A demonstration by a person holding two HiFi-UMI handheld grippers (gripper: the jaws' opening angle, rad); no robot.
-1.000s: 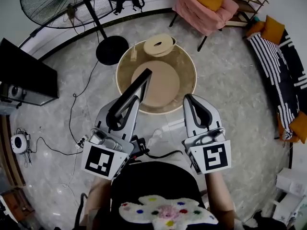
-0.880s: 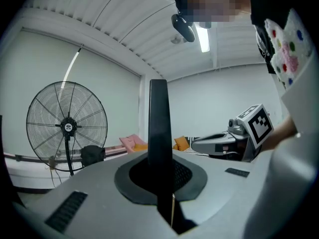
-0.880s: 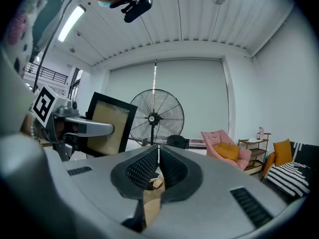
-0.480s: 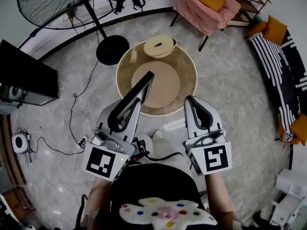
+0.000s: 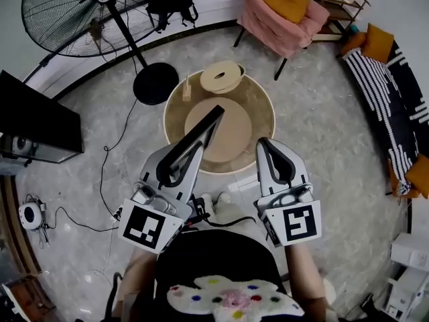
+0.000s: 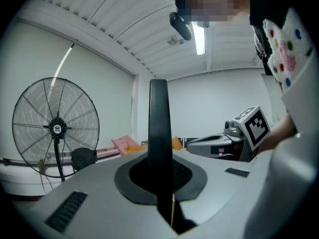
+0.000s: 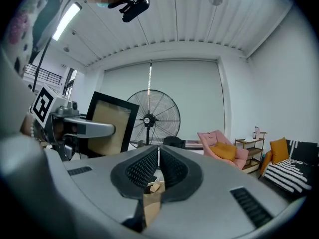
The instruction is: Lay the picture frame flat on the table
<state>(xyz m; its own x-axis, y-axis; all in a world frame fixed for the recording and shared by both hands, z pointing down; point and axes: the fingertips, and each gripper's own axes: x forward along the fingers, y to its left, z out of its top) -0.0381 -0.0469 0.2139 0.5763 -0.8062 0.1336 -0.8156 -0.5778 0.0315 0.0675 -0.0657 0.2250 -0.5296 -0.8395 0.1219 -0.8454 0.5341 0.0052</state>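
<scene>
Head view with both gripper views. The left gripper (image 5: 186,154) has its 2 jaws closed almost fully on the thin edge of the picture frame (image 5: 198,134). In the left gripper view the frame (image 6: 159,118) stands edge-on as a dark vertical bar, pinched between the pads of that gripper (image 6: 160,176). The frame is held in the air, tilted up and away from the person. It rises from the jaws so that its far end lies over the near half of the round table (image 5: 265,106), and it does not lie flat on the table. The right gripper view shows the frame's (image 7: 108,124) black border around a tan panel, with the left gripper (image 7: 92,128) clamped on its near edge. The right gripper (image 5: 269,154) is held beside the left one at the table's near rim. Its 2 jaws are together with only a narrow slit between the pads, and nothing is gripped there (image 7: 157,166). On the table lie a pale round disc (image 5: 234,123) at the centre and a round wooden ring (image 5: 222,76) at the far edge. A standing fan (image 5: 74,5) and a pink armchair (image 5: 278,9) stand beyond it. Compared with 1 second earlier, the frame's far end has shifted slightly to the right and now reaches further over the pale disc. The left grip is unchanged, and the right gripper has kept nearly the same place with its jaws still together.
</scene>
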